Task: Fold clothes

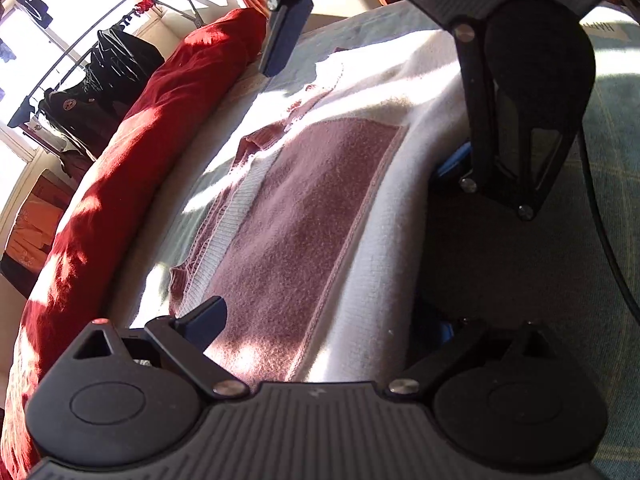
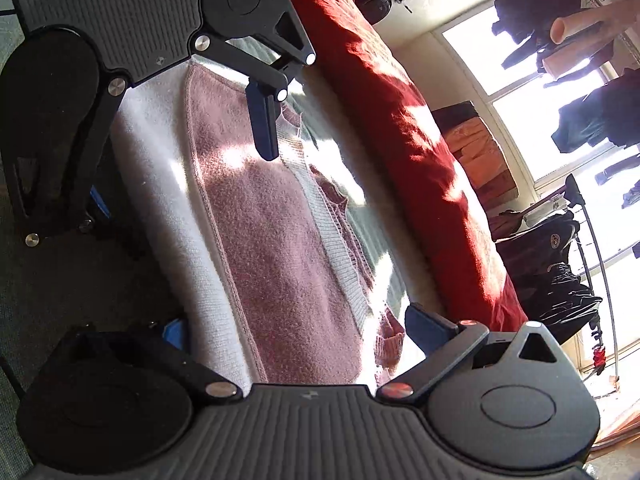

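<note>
We've got both grippers low over the bed [image 1: 608, 200], facing each other. Left gripper [image 1: 320, 328] has its jaws wide apart, and so does the right gripper [image 2: 296, 328]; the sweater [image 1: 304, 208] lies flat between each pair, apparently unclamped. It's fuzzy fleece, a dusty-pink panel with stitched seams, cream edges and a ribbed hem. Beyond it runs a crumpled red blanket [image 1: 132, 152], then dark clothes on a drying rack [image 1: 100, 80] by the bright window [image 2: 520, 92].

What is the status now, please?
Left gripper and right gripper open, straddling the pink-and-white garment. Garment on bed, partly folded. Red duvet alongside.
</note>
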Available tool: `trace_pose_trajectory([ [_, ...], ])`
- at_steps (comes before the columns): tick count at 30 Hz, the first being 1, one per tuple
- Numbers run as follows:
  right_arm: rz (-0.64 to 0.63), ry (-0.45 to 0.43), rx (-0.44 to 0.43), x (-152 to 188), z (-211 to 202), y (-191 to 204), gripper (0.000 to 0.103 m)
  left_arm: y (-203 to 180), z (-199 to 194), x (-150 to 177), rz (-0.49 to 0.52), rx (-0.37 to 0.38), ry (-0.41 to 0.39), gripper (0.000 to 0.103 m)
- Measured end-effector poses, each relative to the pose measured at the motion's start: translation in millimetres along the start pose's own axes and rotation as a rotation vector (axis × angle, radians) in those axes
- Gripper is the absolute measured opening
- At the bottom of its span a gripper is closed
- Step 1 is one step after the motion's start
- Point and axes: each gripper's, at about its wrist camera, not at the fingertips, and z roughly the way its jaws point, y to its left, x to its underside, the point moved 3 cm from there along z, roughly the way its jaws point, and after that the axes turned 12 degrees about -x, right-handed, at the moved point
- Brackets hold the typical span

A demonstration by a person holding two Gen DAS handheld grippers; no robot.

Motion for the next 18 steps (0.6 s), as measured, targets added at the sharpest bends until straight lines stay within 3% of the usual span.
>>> trace_pose_trajectory([
  [4,0.015,0.042,-0.071,4.8,11.2,6.6,0.103,14.8,4.0,-1.2,-0.07,-0.02,0.022,0.098],
  [7,0.038,0.069,-0.109,5.6,22.6,13.1,0.103,17.4,1.3,-1.0,-0.065,-0.02,0.015,0.098],
  [12,0.087,0.113,-0.073,15.3,28.9,3.9,0.103,13.8,-1.7,8.1,-0.037,-0.007,0.032,0.098],
  [18,0.101,0.233,-0.04,64.5,15.9,-10.8,0.103,20.7,-6.1,41.3,-0.028,-0.01,0.121,0.098],
])
